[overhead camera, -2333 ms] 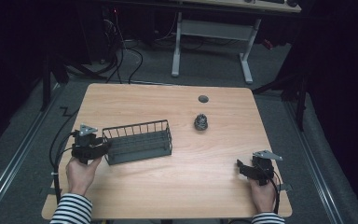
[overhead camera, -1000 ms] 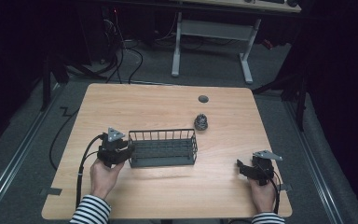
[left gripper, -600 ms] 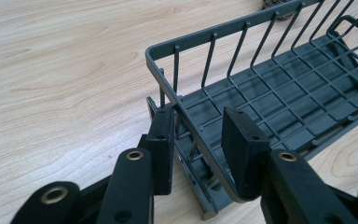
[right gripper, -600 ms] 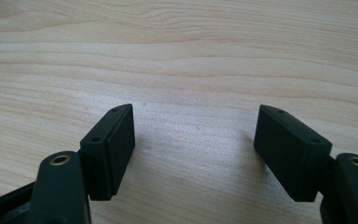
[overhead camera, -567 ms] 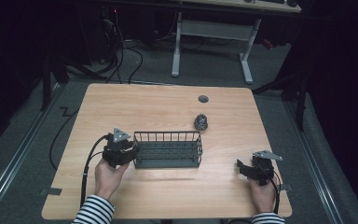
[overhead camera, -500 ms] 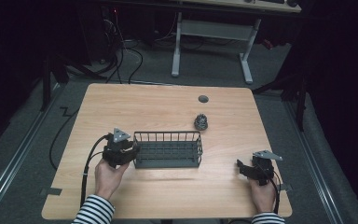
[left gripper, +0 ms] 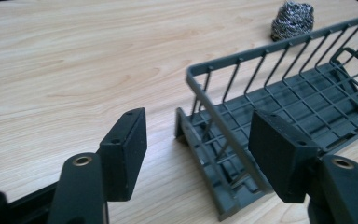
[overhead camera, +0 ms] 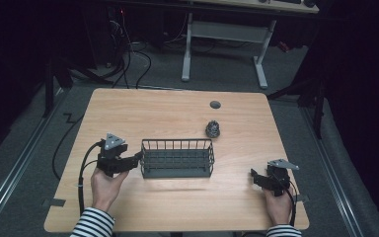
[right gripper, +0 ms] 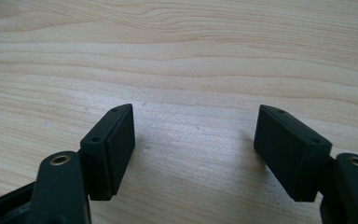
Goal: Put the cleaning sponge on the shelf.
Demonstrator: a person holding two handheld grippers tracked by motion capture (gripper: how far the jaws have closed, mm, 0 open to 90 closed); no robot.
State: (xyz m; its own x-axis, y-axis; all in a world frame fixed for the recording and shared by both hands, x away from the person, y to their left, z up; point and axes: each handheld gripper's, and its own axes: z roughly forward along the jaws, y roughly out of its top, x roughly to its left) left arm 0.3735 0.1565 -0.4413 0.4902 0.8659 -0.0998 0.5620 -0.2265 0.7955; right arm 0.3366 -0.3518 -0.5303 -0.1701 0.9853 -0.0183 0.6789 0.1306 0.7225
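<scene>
A: At a wooden table, a person in striped sleeves holds a gripper in each hand; the left gripper sits at the short left end of a grey wire basket, its jaws spread apart with the basket's end wall between them and neither pad touching the wire.

B: And the basket itself?

A: Upright near the table's middle, empty; a steel wool scourer lies just beyond its far right corner, apart from it; a small dark disc lies farther back.

B: The other hand?

A: The right gripper rests near the front right edge, well apart from the basket; its jaws stand wide over bare wood, gripping nothing.
</scene>
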